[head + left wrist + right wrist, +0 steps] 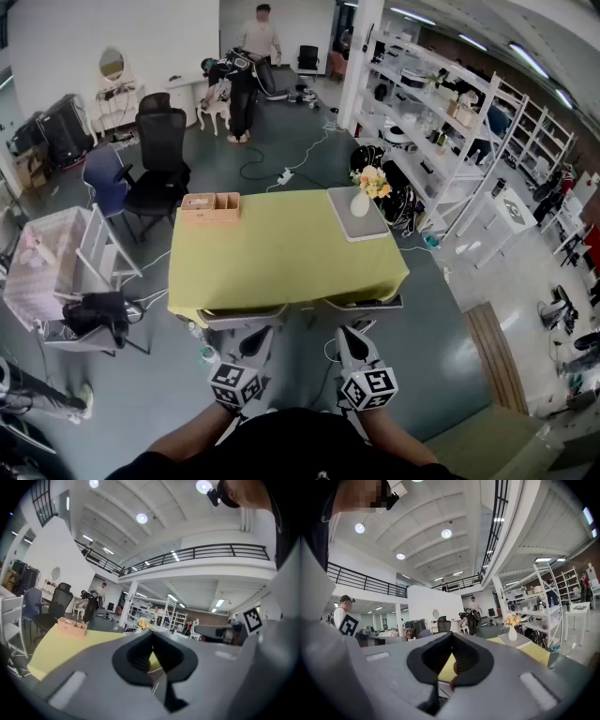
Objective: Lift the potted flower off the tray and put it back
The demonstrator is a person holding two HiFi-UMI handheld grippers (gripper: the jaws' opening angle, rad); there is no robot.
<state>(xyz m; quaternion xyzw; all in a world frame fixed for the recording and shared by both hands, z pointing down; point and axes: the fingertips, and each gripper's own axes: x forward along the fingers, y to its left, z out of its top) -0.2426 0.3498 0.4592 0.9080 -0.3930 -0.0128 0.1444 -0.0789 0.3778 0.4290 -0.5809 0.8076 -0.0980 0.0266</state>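
Observation:
The potted flower (367,187), yellow blooms in a white vase, stands on a grey tray (362,231) at the back right of the yellow-green table (281,253). Both grippers hover level at the table's near edge, far from the pot. My left gripper (246,319) is shut and empty; in its own view the closed tips (151,634) point over the cloth toward the small, distant flower (143,624). My right gripper (361,306) is also shut on nothing. Its tips (451,634) meet, with the flower (512,620) and tray (514,642) off to the right.
A wooden compartment box (211,207) sits at the table's back left corner. Office chairs (155,159) and a white rack (56,267) stand left of the table, with metal shelving (450,122) to the right. A person (260,37) stands far behind, and a cable (286,173) lies on the floor.

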